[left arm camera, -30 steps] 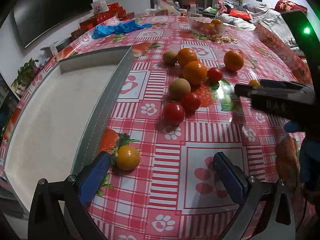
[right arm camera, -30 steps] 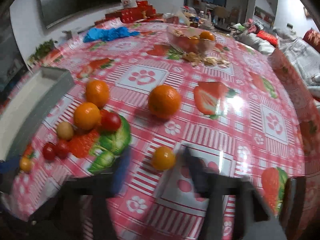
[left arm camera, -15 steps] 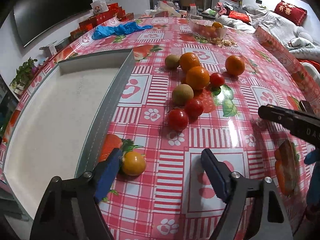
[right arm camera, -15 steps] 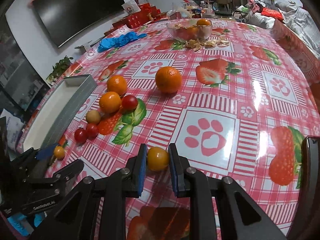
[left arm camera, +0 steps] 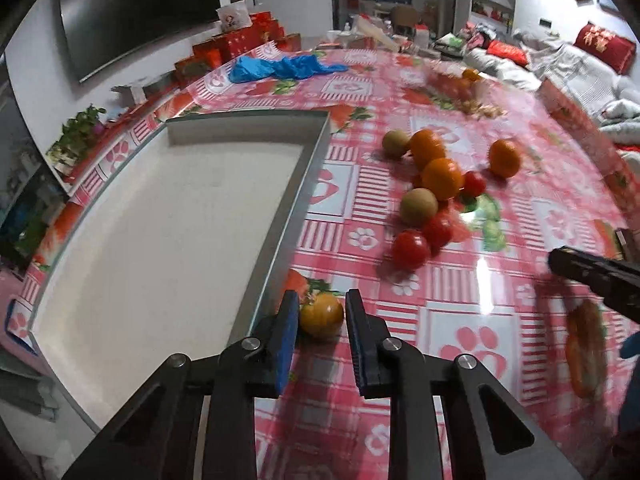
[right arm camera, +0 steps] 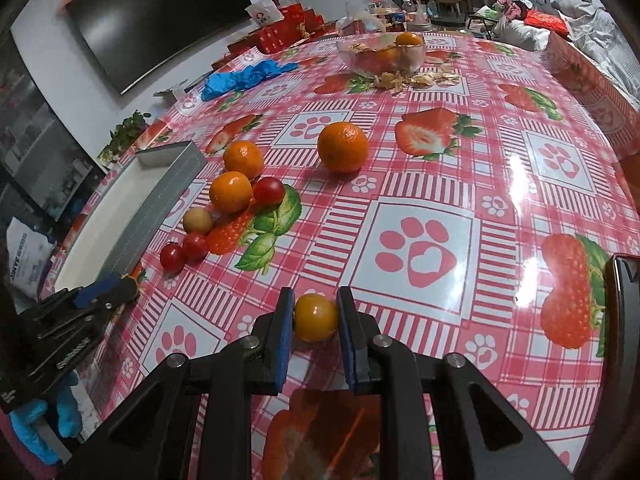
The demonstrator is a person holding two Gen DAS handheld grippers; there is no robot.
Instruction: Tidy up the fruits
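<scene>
My left tongs (left arm camera: 322, 316) and right tongs (right arm camera: 316, 316) each pinch a yellow tomato; tray (left arm camera: 308, 184) bare, nine fruits left loose on the bench (right arm camera: 500, 168).

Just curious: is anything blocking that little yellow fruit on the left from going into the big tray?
Only the tray's own side wall stands between them; the yellow fruit sits right beside it, between the left hand-held gripper's fingers.
</scene>
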